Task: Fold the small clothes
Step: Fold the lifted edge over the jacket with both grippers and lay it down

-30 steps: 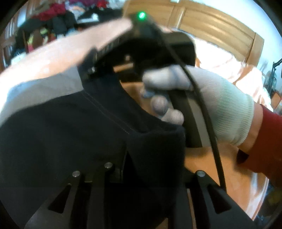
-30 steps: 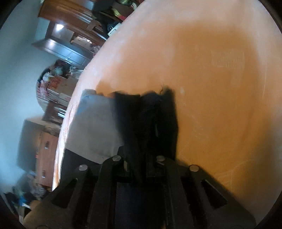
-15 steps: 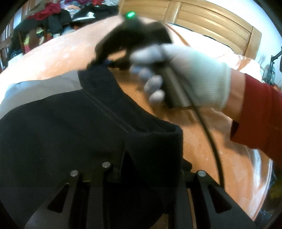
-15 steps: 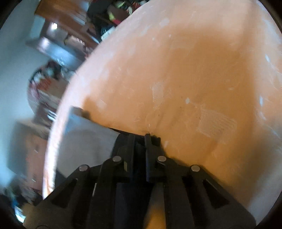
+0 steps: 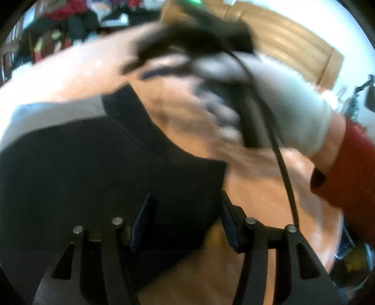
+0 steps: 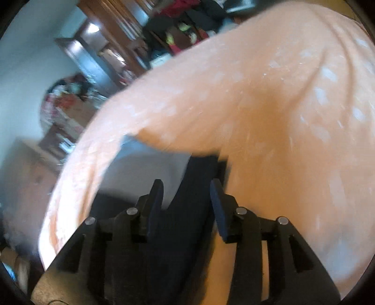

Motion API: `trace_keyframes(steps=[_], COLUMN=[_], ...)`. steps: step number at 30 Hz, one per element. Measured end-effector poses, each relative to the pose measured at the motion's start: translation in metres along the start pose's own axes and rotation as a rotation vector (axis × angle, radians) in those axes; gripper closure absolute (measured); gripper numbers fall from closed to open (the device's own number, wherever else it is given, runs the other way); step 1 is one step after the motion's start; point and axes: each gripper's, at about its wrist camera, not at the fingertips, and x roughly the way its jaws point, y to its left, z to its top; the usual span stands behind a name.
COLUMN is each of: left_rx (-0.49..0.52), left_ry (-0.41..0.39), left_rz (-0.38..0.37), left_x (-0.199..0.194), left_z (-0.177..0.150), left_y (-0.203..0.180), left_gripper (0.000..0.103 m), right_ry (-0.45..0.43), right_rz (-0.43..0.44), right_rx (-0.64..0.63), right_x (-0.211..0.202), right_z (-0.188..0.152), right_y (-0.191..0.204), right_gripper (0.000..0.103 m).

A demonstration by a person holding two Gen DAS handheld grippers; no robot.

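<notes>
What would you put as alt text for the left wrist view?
The open left gripper hovers over a black and grey garment lying on an orange bedsheet. Beyond it, a blurred white-gloved hand with a red sleeve holds the right gripper.

A bedroom: wooden headboard, orange bedspread, piled clothes.

**Black grippers, white glove, red sleeve**

The left gripper is black, with round silver screws and dark blue pads; the right gripper looks the same; the hand wears a white knit glove; a red sleeve follows; a black cable hangs down; a green light glows.
</notes>
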Motion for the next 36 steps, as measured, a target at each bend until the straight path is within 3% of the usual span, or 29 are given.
trace_keyframes(steps=[3,6,9,10,12,14,16,18,19,21,25,28,30,32,36], left_rx=[-0.014,-0.029,-0.067,-0.071,-0.092,-0.110,-0.083,-0.062,-0.064,-0.091,-0.100,0.002,0.037,0.112,0.087], left_ry=[-0.078,-0.124,-0.119,-0.111,-0.100,-0.086,-0.066,-0.022,-0.010,0.003,0.031,0.025,0.046,0.160,0.145], left_rz=[0.038,0.124,0.179,0.228,0.256,0.270,0.282,0.309,0.322,0.342,0.322,0.403,0.410,0.425,0.330], left_x=[-0.051,-0.095,-0.121,-0.126,-0.128,-0.130,-0.120,-0.097,-0.084,-0.070,-0.060,-0.081,-0.079,-0.051,-0.064], left_z=[-0.023,-0.054,-0.076,-0.082,-0.086,-0.089,-0.090,-0.083,-0.075,-0.071,-0.064,-0.062,-0.066,-0.087,-0.085], left_y=[0.010,0.029,0.049,0.054,0.062,0.072,0.075,0.077,0.074,0.089,0.110,0.099,0.097,0.100,0.106], left_gripper=[0.045,0.045,0.048,0.048,0.047,0.047,0.047,0.048,0.048,0.049,0.059,0.074,0.072,0.069,0.070], right_ry=[0.063,0.096,0.036,0.010,-0.035,0.005,0.074,0.149,0.162,0.155,0.077,0.052,0.104,0.123,0.120], right_rz=[-0.006,0.002,-0.002,-0.004,-0.011,-0.035,-0.051,-0.067,-0.082,-0.052,0.027,0.017,0.000,-0.026,-0.004], right_rx=[-0.002,0.044,0.098,0.097,0.013,-0.072,-0.052,-0.033,-0.023,0.059,0.095,0.130,0.137,0.114,0.109], right_x=[-0.016,-0.019,-0.034,-0.040,-0.047,-0.034,-0.014,0.003,0.005,0.003,-0.012,-0.020,-0.007,0.001,0.004], right_z=[-0.059,-0.092,-0.098,-0.097,-0.093,-0.092,-0.093,-0.101,-0.104,-0.108,-0.101,-0.104,-0.115,-0.121,-0.127], right_y=[0.014,0.017,0.019,0.024,0.047,0.063,0.060,0.051,0.047,0.033,0.038,0.023,0.014,0.013,0.005], right_gripper=[0.061,0.058,0.053,0.051,0.043,0.043,0.048,0.065,0.068,0.090,0.095,0.097,0.097,0.097,0.097])
